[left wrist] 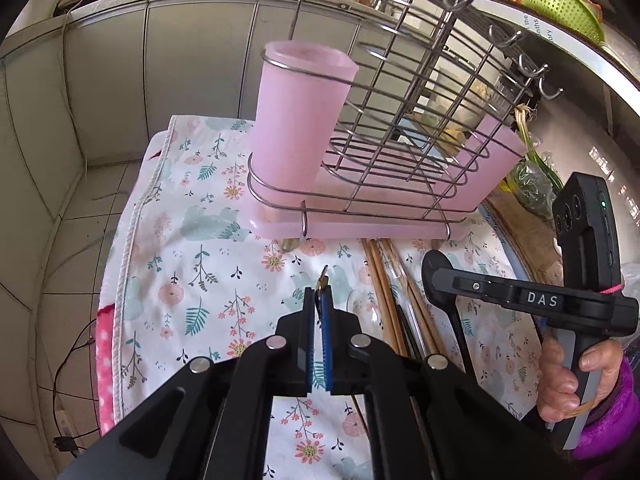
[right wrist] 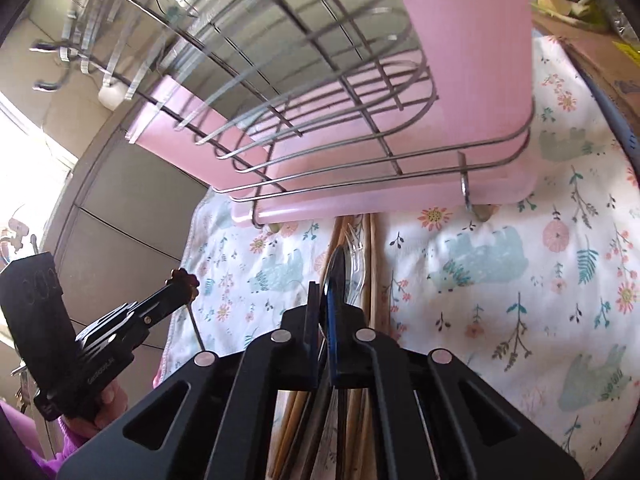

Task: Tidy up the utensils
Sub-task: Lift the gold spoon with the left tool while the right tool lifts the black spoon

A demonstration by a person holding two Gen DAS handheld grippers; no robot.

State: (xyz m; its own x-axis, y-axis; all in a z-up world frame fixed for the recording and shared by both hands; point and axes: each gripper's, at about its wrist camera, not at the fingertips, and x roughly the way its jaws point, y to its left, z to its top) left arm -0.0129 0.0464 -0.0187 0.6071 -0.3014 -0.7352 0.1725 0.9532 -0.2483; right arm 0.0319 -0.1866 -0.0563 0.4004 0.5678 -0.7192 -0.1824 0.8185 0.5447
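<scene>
A wire rack [left wrist: 400, 128] on a pink drip tray [left wrist: 352, 228] holds a pink utensil cup [left wrist: 300, 116] at its left end. It also shows in the right wrist view [right wrist: 320, 112]. My left gripper [left wrist: 319, 300] is shut on a small brown-tipped utensil [left wrist: 322, 282] above the floral cloth, in front of the cup. Wooden chopsticks [left wrist: 384, 300] and a clear plastic utensil lie on the cloth. My right gripper [right wrist: 323, 300] is shut on a black spoon [right wrist: 338, 268] over the chopsticks [right wrist: 374, 264]; the spoon's bowl shows in the left wrist view [left wrist: 436, 264].
The floral cloth [left wrist: 192, 264] covers the table, with a pink towel [left wrist: 105, 360] at its left edge. Grey cabinets stand behind. A green colander [left wrist: 560, 0] and green vegetables [left wrist: 532, 184] are at the right. Hooks [left wrist: 548, 88] stick out of the rack's top.
</scene>
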